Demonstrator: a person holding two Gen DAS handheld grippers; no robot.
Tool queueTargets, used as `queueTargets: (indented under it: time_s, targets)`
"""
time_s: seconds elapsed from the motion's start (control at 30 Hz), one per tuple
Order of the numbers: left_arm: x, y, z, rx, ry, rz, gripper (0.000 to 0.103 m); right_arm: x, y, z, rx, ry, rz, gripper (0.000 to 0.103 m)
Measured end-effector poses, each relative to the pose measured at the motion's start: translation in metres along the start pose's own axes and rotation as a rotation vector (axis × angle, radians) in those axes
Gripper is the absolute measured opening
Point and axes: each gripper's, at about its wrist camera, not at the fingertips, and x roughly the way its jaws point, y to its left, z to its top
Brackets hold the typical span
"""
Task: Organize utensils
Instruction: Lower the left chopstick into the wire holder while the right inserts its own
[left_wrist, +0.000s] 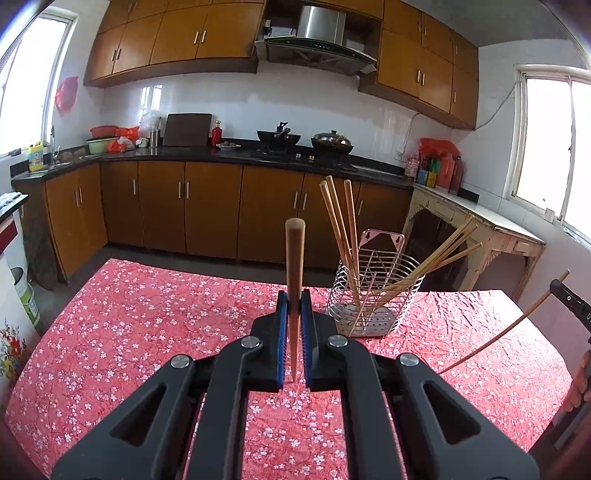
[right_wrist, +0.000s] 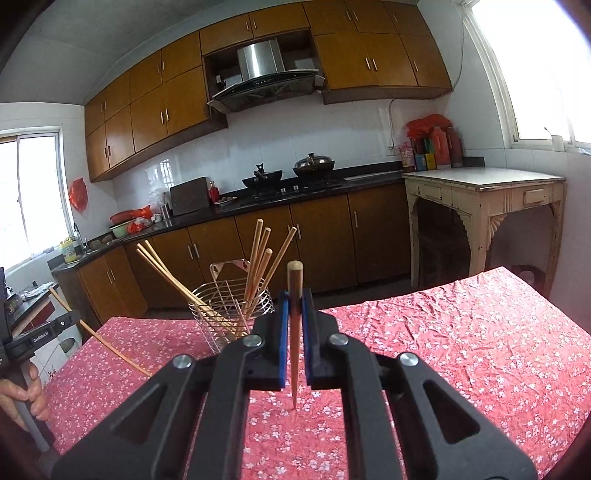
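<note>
My left gripper (left_wrist: 294, 301) is shut on a wooden chopstick (left_wrist: 294, 258) that stands upright between its blue pads, thick end up. Right of it and slightly farther on the red floral tablecloth (left_wrist: 147, 332) stands a wire utensil holder (left_wrist: 373, 295) with several chopsticks leaning in it. My right gripper (right_wrist: 294, 301) is shut on another upright chopstick (right_wrist: 295, 295). The same wire holder (right_wrist: 229, 310) stands just left of it and behind. In the left wrist view the right gripper's chopstick (left_wrist: 506, 326) slants in from the right edge. In the right wrist view the left gripper's chopstick (right_wrist: 99, 336) slants in from the left.
A hand (right_wrist: 22, 391) grips the left tool's handle at the left edge of the right wrist view. Beyond the table run brown kitchen cabinets (left_wrist: 207, 210) with a dark counter and stove. A cream side table (right_wrist: 484, 199) stands at the right wall.
</note>
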Motion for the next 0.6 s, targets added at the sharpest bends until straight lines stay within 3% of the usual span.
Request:
queueTargets:
  time_s: [0.33,0.6]
  targets:
    - [-0.012,-0.022,0.040,-0.025,-0.104,-0.045,0.007,-0.004,0.029,0.047,0.033,-0.051,0.119,0.008]
    - [-0.020,-0.055,0.088,-0.057,-0.247,-0.120,0.007,-0.002,0.064,0.104,0.006,-0.178,0.184,0.008]
